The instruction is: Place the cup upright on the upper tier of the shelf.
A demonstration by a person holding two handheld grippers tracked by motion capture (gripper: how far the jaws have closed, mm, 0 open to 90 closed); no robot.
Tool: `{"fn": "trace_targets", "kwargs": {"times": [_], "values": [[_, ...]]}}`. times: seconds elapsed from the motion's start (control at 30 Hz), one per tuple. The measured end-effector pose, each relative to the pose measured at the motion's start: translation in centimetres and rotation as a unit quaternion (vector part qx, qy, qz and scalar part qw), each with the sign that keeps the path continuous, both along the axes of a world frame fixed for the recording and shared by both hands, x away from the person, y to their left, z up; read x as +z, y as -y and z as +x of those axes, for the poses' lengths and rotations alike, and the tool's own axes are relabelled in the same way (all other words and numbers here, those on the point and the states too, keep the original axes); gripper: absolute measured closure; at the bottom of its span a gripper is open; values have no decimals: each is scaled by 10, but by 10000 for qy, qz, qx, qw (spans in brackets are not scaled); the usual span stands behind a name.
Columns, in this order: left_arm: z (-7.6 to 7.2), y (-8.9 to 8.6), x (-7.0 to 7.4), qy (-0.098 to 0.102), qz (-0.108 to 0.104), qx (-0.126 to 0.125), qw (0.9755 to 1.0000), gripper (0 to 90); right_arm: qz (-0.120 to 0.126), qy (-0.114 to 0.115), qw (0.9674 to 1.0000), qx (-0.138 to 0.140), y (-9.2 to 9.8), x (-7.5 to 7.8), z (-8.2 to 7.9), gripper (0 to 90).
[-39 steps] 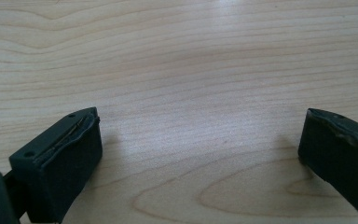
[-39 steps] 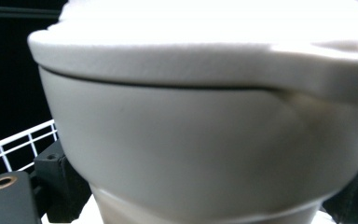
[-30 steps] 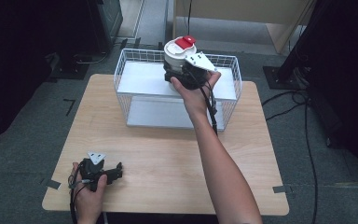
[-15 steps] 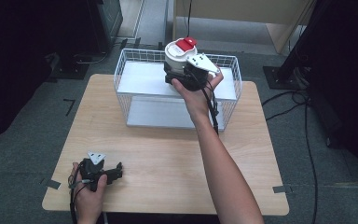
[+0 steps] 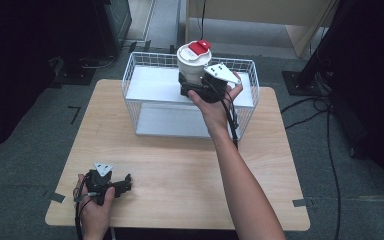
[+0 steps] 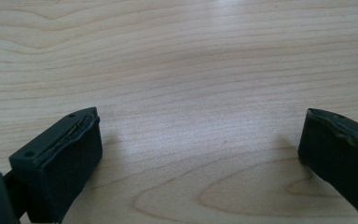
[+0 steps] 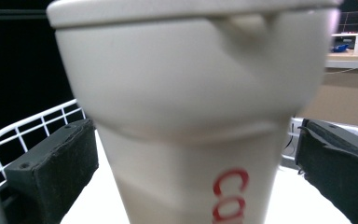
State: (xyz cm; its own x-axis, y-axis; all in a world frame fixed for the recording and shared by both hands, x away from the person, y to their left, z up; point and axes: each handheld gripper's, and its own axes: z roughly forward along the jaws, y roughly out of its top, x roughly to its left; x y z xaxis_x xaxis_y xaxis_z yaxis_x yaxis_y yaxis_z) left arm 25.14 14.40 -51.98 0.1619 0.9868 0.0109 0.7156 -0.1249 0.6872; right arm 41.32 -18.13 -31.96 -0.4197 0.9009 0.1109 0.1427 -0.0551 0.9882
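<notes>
White paper cup (image 5: pixel 194 62) with a white lid and a red tab on top, red lettering down its side, is standing upright in the white wire basket (image 5: pixel 140 75) at the top middle of the high view, on the pale wooden surface (image 5: pixel 180 165). Right hand-held gripper (image 5: pixel 200 86) is right up against it from the near side; its jaws have just been opening and now stand wide apart, with the cup between them but gaps showing on both sides in the right gripper view, so the pads aren't pressing on it (image 7: pixel 191 140). Looks to me like a let-go inside the basket

What matters next: the cup's long axis runs straight up, and it sits dead ahead of the right jaws, so pulling straight back toward the bottom of the frame should clear it without a knock

Left hand-held gripper (image 5: pixel 111 184) sits at the lower left, jaws wide and empty over bare wood (image 6: pixel 191 93), well apart from the cup
</notes>
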Motion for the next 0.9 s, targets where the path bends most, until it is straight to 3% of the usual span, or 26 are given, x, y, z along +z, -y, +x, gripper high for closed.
{"fn": "trace_targets", "kwargs": {"times": [0.57, 0.9], "values": [[0, 0, 0, -5, 2, -3, 10000, 0, -15, 53, 9999, 116, 18, -23, -33, 0], [0, 0, 0, 3, 2, -1, 10000, 0, -192, 224, 9995, 131, 27, -29, -58, 0]]}}
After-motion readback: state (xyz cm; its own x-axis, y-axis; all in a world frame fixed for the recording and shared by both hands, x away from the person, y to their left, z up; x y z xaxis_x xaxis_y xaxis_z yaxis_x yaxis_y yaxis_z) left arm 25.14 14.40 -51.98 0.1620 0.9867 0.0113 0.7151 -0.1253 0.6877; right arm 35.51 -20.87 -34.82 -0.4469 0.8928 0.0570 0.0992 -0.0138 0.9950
